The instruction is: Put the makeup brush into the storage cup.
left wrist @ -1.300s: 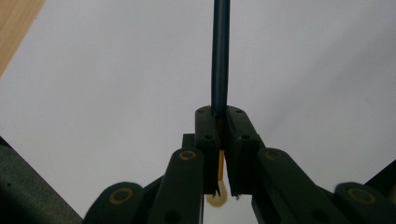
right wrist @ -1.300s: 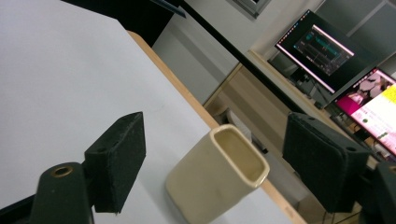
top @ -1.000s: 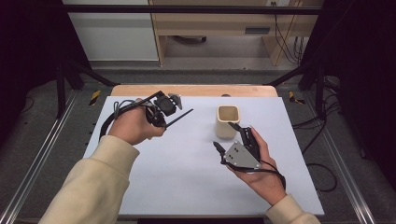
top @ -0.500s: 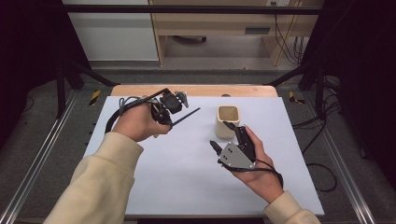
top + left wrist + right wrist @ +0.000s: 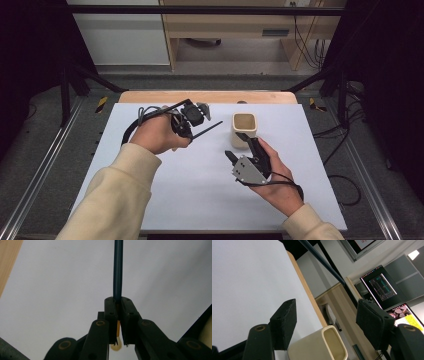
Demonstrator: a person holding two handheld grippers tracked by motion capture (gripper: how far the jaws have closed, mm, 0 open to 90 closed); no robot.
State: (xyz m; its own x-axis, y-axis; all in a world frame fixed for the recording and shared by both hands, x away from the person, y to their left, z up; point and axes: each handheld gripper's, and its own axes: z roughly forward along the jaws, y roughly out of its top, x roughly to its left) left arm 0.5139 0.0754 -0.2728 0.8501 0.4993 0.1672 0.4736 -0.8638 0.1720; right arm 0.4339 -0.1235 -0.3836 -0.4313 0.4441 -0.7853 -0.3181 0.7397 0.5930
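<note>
A slim dark pencil (image 5: pixel 206 131) is being clamped by the left tongs (image 5: pixel 189 131) near the table's (image 5: pixel 150 200) far edge, its long axis pointing toward the cream, square, smooth cup (image 5: pixel 244 128). The right tongs (image 5: pixel 239 144) are being closed around the cup, pads still apart.

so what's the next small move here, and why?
Probably carry the pencil over the cream cup, tip first. The left gripper is shut on the pencil, which points toward the cup but stops short of it. The right gripper, jaws just closing, straddles the cup without pressing it.
</note>
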